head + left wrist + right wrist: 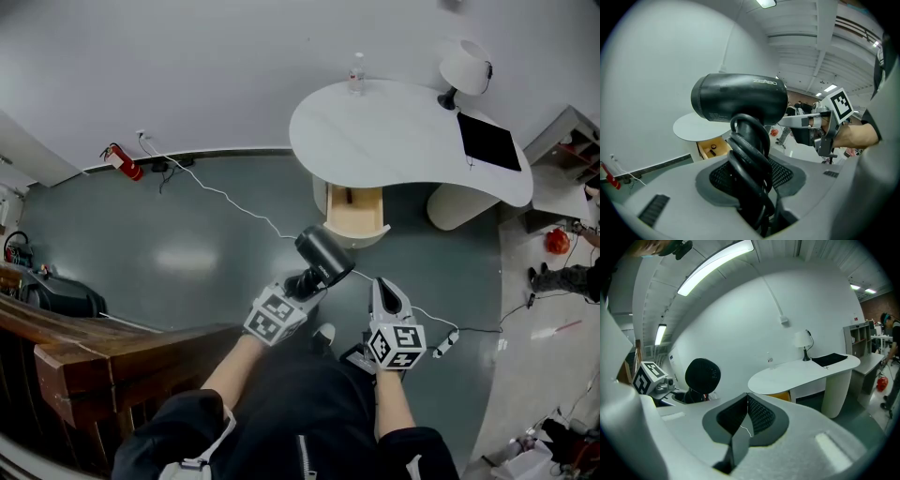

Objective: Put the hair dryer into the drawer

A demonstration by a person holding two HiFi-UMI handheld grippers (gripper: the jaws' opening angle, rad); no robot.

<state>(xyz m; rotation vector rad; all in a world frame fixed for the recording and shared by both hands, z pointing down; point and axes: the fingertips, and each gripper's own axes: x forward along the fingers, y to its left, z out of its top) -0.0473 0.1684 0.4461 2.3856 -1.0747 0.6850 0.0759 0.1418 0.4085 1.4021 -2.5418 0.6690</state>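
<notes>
A black hair dryer (323, 253) is held in the air by its handle, cord wound round the handle (750, 159), with my left gripper (302, 284) shut on it. Its barrel (740, 98) points sideways above the jaws. The light wooden drawer (354, 211) stands open under the white curved table (394, 131), a little beyond the dryer; small items lie inside the drawer (712, 147). My right gripper (387, 298) hangs to the right of the dryer, its jaws closed together on nothing (746, 416). The dryer's rear grille (702, 376) shows in the right gripper view.
On the table stand a white lamp (464, 67), a black mat (487, 141) and a clear bottle (356, 73). A white cable (234, 199) runs over the grey floor to a power strip (445, 342). A wooden railing (84, 347) is at my left, a fire extinguisher (122, 161) by the wall.
</notes>
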